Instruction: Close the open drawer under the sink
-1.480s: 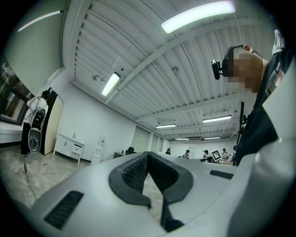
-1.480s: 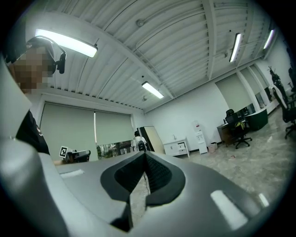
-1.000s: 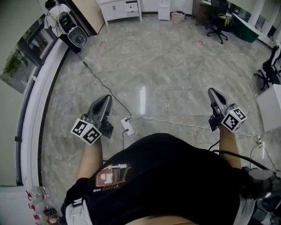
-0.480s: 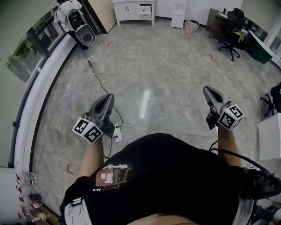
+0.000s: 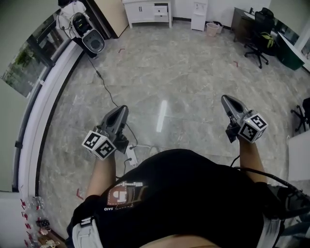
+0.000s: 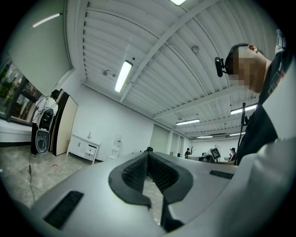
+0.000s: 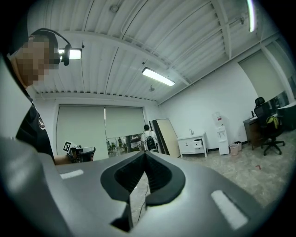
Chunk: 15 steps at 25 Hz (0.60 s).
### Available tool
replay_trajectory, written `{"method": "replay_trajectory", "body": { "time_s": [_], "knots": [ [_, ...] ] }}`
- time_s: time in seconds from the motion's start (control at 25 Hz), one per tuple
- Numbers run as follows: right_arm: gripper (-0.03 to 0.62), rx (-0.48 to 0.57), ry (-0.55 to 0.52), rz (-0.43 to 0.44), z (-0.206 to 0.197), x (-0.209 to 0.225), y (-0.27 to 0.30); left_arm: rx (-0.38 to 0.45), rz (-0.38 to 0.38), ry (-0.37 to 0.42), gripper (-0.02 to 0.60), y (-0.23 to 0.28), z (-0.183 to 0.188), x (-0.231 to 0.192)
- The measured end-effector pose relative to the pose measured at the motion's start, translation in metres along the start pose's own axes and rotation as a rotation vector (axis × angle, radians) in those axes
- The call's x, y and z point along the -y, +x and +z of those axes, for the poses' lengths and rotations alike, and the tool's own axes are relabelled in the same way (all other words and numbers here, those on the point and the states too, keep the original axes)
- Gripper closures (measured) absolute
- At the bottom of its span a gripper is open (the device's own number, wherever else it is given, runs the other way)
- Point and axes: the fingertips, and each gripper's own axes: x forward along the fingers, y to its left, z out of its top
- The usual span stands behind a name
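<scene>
A: How do the two grippers stand?

B: The left gripper (image 6: 148, 156) has its jaws pressed together with nothing between them. The right gripper (image 7: 144, 155) is the same, closed and empty. Both are held out roughly level in front of the person, well apart from each other.

A: What lies beneath them?

B: Bare marble floor (image 5: 193, 82). A white power strip (image 5: 131, 154) lies on it just beside the left gripper. Further left, a curved white ledge (image 5: 46, 92) runs along the edge, with a speaker (image 5: 92, 42) at its far end.

A: And the drawer?

B: Far off, at the back wall. The white sink cabinet (image 5: 140, 10) stands there, and the open drawer (image 5: 161, 8) juts from the right part of its front. A water dispenser (image 5: 199, 14) and a waste bin (image 5: 211, 30) stand to its right.

A: Room to move?

B: Wide open floor lies between the grippers and the cabinet. An office chair (image 5: 259, 38) sits towards the right edge.
</scene>
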Motion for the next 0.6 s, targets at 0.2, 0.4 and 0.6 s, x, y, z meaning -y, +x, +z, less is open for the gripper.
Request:
{"method": "replay_trajectory", "body": {
  "time_s": [0.2,0.4,0.6],
  "knots": [
    [0.603,0.022,-0.021,-0.038,0.020,0.016,0.079,0.000,-0.028,-0.002,0.591,0.034,0.027,-0.079],
    [0.603,0.036,-0.030,-0.057,0.043,0.028,0.170,-0.002,-0.080,0.022,0.591,0.073,0.068,-0.160],
    [0.603,0.047,-0.013,-0.063,0.043,0.043,0.239,-0.007,-0.099,0.022,0.591,0.104,0.087,-0.225]
  ]
}}
